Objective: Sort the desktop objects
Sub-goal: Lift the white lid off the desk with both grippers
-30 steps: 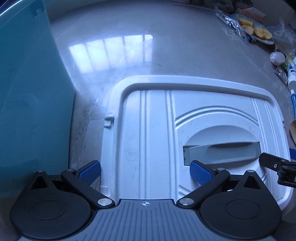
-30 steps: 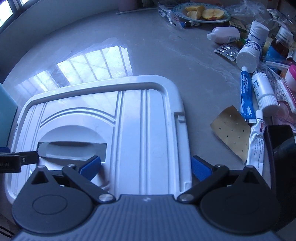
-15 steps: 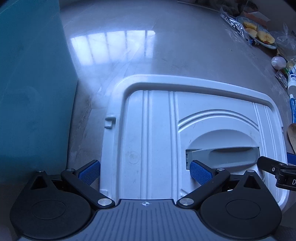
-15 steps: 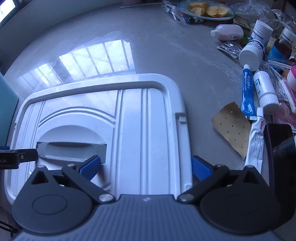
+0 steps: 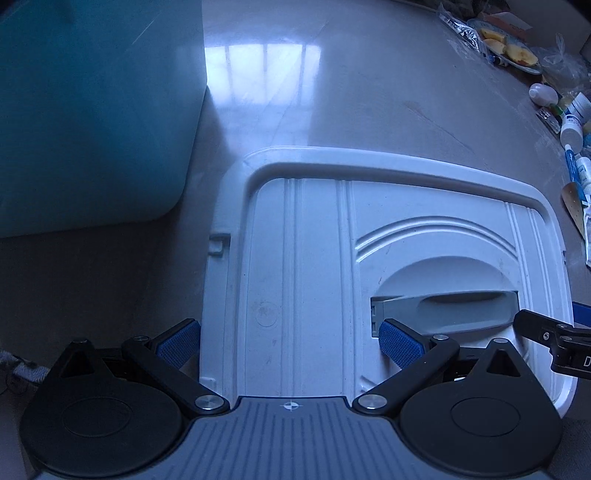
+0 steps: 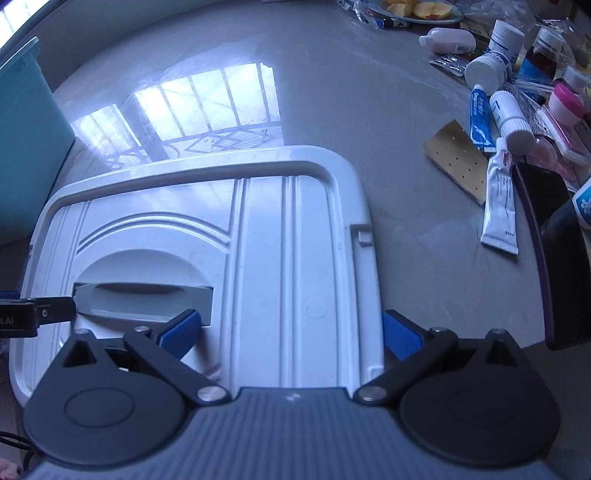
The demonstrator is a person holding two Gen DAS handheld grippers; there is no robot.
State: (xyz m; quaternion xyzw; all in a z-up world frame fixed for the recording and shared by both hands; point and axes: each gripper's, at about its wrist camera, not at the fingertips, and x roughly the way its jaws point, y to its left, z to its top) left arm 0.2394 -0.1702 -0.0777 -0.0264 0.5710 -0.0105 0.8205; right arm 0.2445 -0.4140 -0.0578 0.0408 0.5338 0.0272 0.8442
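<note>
A white box lid (image 5: pixel 317 258) with a grey handle (image 5: pixel 450 306) fills both views; it also shows in the right wrist view (image 6: pixel 266 240). My left gripper (image 5: pixel 290 341) spans the lid's left near edge, one pad outside it, one on top. My right gripper (image 6: pixel 291 332) spans the lid's right near edge the same way. Both sets of jaws are wide apart around the lid's edges. I cannot tell whether the lid rests on the table or hangs just above it. A teal storage box (image 5: pixel 92 110) stands to the left.
Small items lie in a heap at the right: white pill bottles (image 6: pixel 487 66), a blue tube (image 6: pixel 480 118), a white tube (image 6: pixel 500 195), a tan plaster strip (image 6: pixel 458 158), a pink jar (image 6: pixel 565 99), a black phone (image 6: pixel 554 240). A plate of apple slices (image 6: pixel 417 9) sits at the back.
Both grippers have risen and pulled back with the lid. The teal box now sits farther left and more table shows. Jaw spacing is unchanged.
</note>
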